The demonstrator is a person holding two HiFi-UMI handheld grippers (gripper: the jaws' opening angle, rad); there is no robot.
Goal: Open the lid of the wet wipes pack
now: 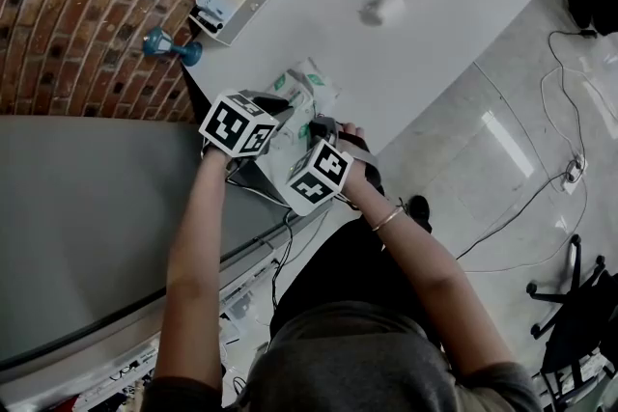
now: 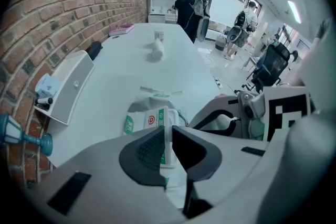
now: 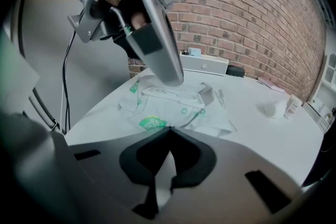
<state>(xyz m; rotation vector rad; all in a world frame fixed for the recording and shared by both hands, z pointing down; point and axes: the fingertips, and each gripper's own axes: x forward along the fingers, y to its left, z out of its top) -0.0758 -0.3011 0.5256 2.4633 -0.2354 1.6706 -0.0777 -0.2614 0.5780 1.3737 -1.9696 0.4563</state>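
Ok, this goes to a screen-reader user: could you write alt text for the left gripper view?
The left gripper is clamped on the white lid of a wet wipes pack lying on a white table beside a brick wall. A white box sits at left; people stand by distant windows.

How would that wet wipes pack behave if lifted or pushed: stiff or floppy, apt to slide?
Likely floppy: the wet wipes pack has wrinkled film that sags around its lid. It probably slides easily on the smooth white table, so the right gripper pinching its near edge looks useful while the left gripper grips the lid.
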